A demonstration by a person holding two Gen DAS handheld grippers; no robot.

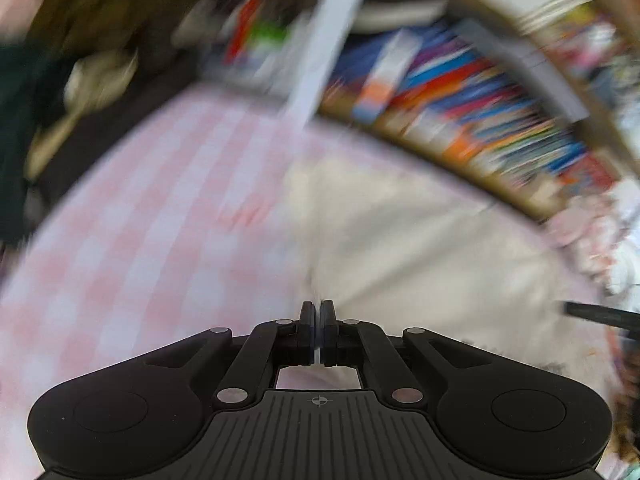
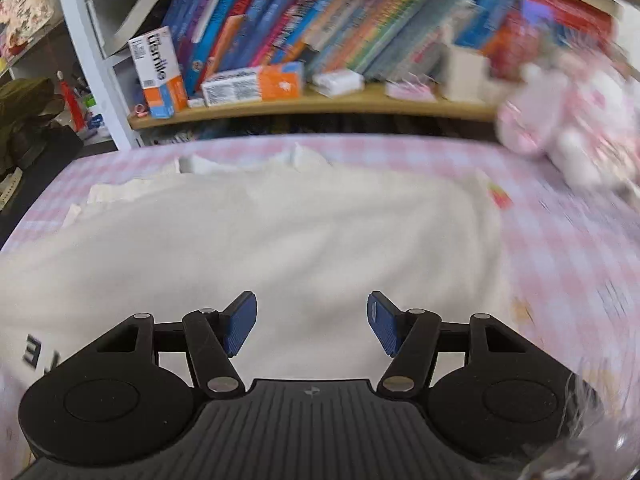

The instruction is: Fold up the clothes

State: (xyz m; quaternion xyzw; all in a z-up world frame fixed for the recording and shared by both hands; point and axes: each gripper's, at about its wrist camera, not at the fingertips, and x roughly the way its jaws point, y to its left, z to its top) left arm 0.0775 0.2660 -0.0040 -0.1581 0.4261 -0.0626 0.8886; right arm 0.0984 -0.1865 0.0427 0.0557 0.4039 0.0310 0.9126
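The left gripper (image 1: 318, 322) is seen closed, though whether an edge of the cream garment (image 2: 280, 232) is pinched cannot be told. The right gripper (image 2: 311, 324) is held open above the garment, which is spread on the pink checked bed (image 2: 560, 240). A thin pinch could be lost, and the plush toy (image 2: 572, 136) at two o'clock could be snagged.

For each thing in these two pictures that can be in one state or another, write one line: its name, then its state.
Left tongs: shut; whether cloth is pinched cannot be told.
Right tongs: open, nothing between the pads, above the garment.
Cream garment: spread out flat, not yet folded, a few wrinkles.
Pink checked cover: laid flat under the garment.
Books: standing on the shelf, leaning.
Orange and white box: lying on its side.
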